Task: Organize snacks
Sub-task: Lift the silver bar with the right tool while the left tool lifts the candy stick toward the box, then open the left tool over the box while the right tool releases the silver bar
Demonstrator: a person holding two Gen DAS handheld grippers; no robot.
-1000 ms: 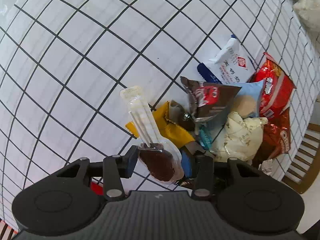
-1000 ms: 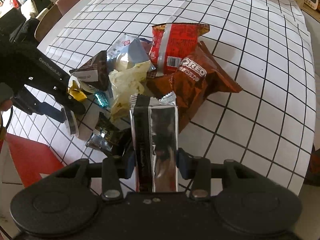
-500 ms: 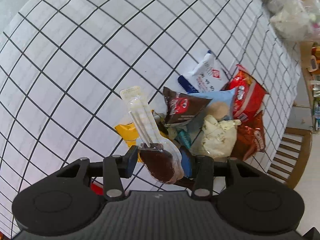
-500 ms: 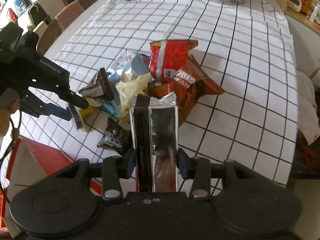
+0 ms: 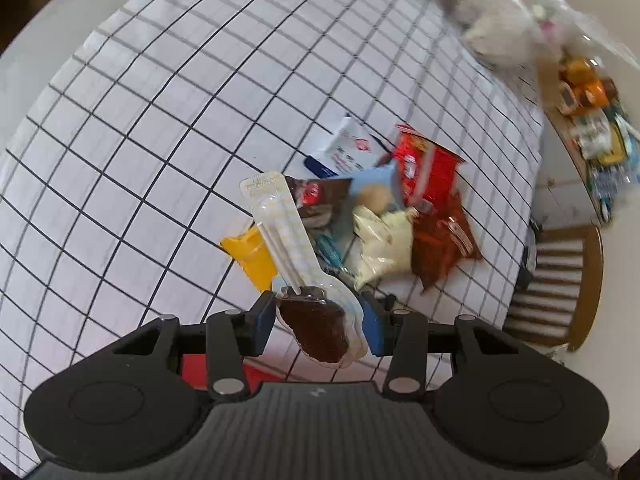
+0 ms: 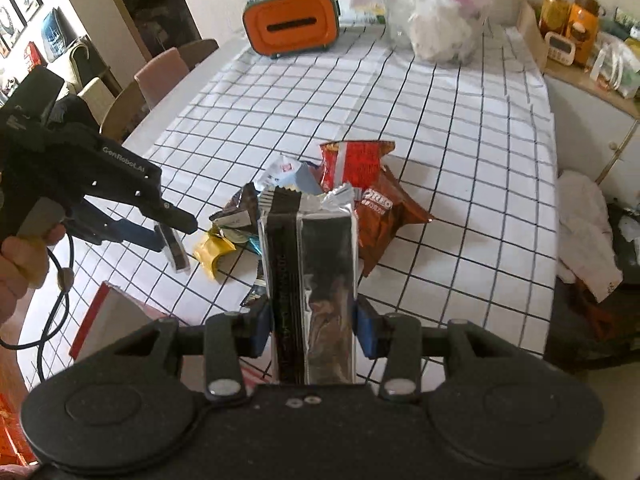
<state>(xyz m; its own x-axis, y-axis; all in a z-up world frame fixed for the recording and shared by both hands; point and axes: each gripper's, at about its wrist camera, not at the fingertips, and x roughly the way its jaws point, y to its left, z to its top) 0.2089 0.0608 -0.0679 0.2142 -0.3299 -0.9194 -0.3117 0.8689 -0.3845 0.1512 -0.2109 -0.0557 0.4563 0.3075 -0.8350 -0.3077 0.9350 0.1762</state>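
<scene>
My left gripper [image 5: 318,322] is shut on a clear packet with a brown chocolate head and white sticks [image 5: 296,264], held above the checked tablecloth. My right gripper [image 6: 312,326] is shut on a silver and black foil snack bar [image 6: 310,280] that stands up between its blue pads. Below both lies the snack pile: a red bag [image 5: 428,172], a brown Oreo bag [image 6: 380,216], a cream packet [image 5: 380,244], a yellow packet [image 5: 252,256] and a white and blue sachet [image 5: 344,152]. In the right wrist view the left gripper [image 6: 176,248] hangs left of the pile in a person's hand [image 6: 22,260].
An orange box with a slot [image 6: 292,26] and a clear plastic bag [image 6: 436,20] stand at the table's far end. A red-edged box [image 6: 108,316] sits at the near left edge. Chairs [image 6: 160,76] line the left side, and a wooden chair [image 5: 560,284] stands beside the table.
Both grippers have risen with their snacks still held, so the pile looks smaller and farther below. More of the table's far end and the room has come into view.
</scene>
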